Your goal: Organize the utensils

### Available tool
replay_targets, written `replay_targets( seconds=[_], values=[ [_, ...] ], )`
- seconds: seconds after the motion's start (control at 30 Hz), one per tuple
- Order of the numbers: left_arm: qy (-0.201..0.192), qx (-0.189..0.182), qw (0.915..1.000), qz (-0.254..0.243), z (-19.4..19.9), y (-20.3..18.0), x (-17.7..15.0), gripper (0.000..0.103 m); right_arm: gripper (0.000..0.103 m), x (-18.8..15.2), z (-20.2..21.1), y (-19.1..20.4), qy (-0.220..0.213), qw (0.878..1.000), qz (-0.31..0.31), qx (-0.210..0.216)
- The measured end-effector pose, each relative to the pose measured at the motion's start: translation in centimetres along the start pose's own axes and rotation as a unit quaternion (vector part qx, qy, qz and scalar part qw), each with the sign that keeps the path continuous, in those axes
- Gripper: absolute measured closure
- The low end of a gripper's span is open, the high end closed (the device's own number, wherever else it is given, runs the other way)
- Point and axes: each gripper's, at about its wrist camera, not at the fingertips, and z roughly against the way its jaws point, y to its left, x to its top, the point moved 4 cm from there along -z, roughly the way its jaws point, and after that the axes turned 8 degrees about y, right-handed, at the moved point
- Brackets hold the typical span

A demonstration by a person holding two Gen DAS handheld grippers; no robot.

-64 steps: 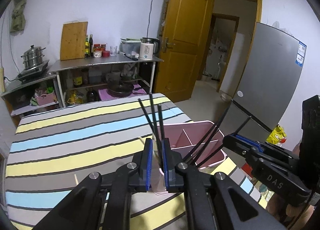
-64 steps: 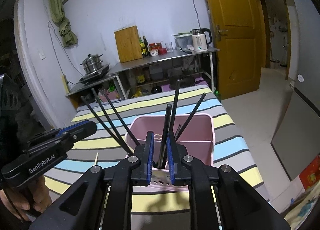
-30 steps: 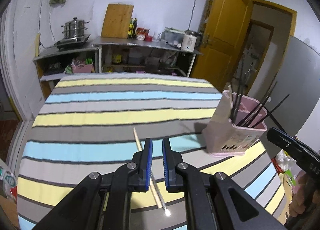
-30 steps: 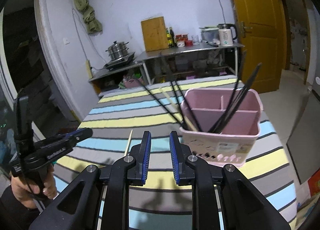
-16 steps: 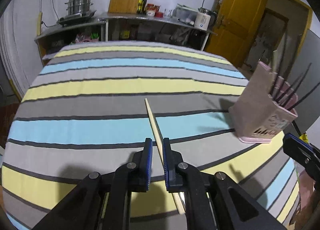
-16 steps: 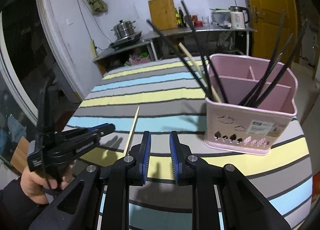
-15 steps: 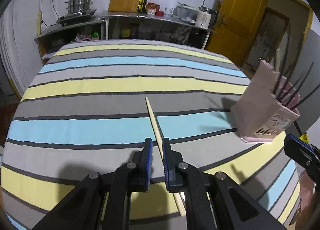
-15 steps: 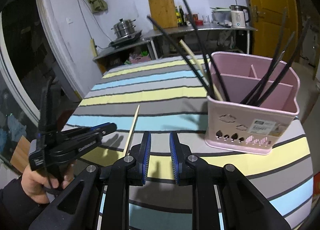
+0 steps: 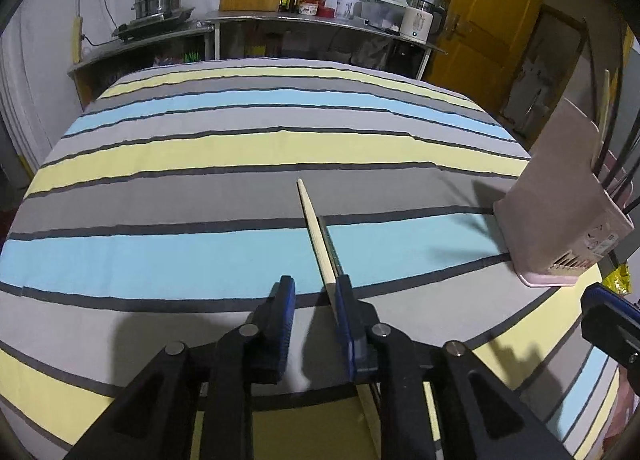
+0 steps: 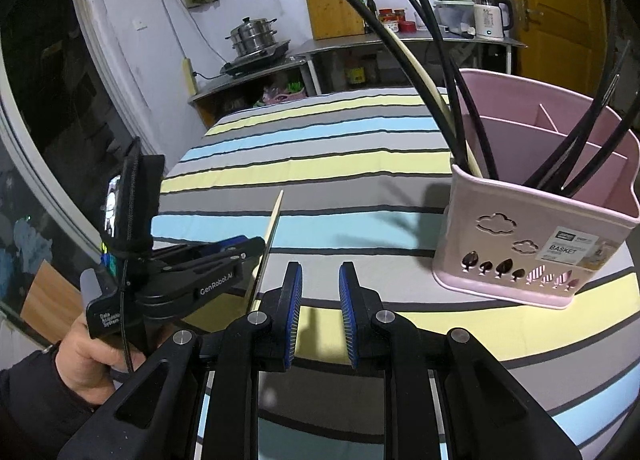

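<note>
A pale wooden chopstick (image 9: pixel 318 238) is seen lying on the striped counter (image 9: pixel 200 163), passing between the opening jaws of the left gripper (image 9: pixel 314 288) — close against one pad, not clamped. The right gripper (image 10: pixel 319 278) is held apart and empty. The pink basket (image 10: pixel 532 252) (black chopsticks (image 10: pixel 448 71) leaning inside) stands well apart from the wooden chopstick, on the counter's edge.

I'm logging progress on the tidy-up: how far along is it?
Mostly done: black chopsticks and one pale one already stand in the pink basket. In hand: the left tool, jaws opening, straddles the last wooden chopstick on the striped cloth. Left: gripping it and putting it in the basket.
</note>
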Motion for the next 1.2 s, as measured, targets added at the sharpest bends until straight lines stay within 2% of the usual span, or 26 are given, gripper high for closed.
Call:
replay_targets(
  seconds=[0.27,0.3,0.33,0.37,0.47,0.6,0.7,0.9,1.03,1.13,1.2],
  values=[
    [-0.019,0.02,0.9995,-0.015,0.2,0.1,-0.2,0.076,0.084,0.0,-0.7,0.1,0.006,1.0,-0.004,0.002],
    [-0.02,0.036,0.9991,-0.012,0.2,0.5,-0.2,0.078,0.083,0.0,-0.8,0.1,0.007,1.0,-0.003,0.003],
    [-0.021,0.05,0.9984,-0.014,0.2,0.9,-0.4,0.088,0.083,-0.1,-0.8,0.2,0.007,1.0,-0.002,0.003],
    [-0.019,0.053,0.9983,-0.016,0.3,1.2,-0.4,0.09,0.083,-0.1,-0.9,0.3,0.008,1.0,-0.001,0.003],
    [-0.013,0.038,0.9992,-0.002,0.7,2.5,-0.7,0.091,0.084,-0.1,-1.2,0.4,0.009,1.0,0.0,0.007],
    [-0.011,-0.007,0.9997,0.019,1.0,2.8,-0.3,0.09,0.083,-0.1,-2.0,0.7,0.015,1.0,0.0,0.012],
    [-0.019,-0.014,0.9997,0.008,0.9,1.8,1.0,0.087,0.083,-0.3,-2.2,0.9,0.017,1.0,0.004,0.013],
    [-0.008,-0.008,0.9998,0.014,-1.7,0.8,4.5,0.084,0.083,-0.4,-2.1,0.4,0.018,1.0,0.0,0.007],
    [-0.003,0.01,0.9999,0.008,-3.5,0.8,6.2,0.084,0.083,-0.5,-2.3,0.1,0.021,1.0,-0.006,0.004],
    [-0.001,0.027,0.9996,-0.011,-3.6,0.7,6.3,0.084,0.083,-0.5,-2.6,0.1,0.024,1.0,-0.006,0.005],
    [-0.001,0.025,0.9996,-0.014,-3.3,1.3,5.8,0.085,0.083,-0.4,-2.8,0.2,0.025,1.0,-0.006,0.007]
  ],
)
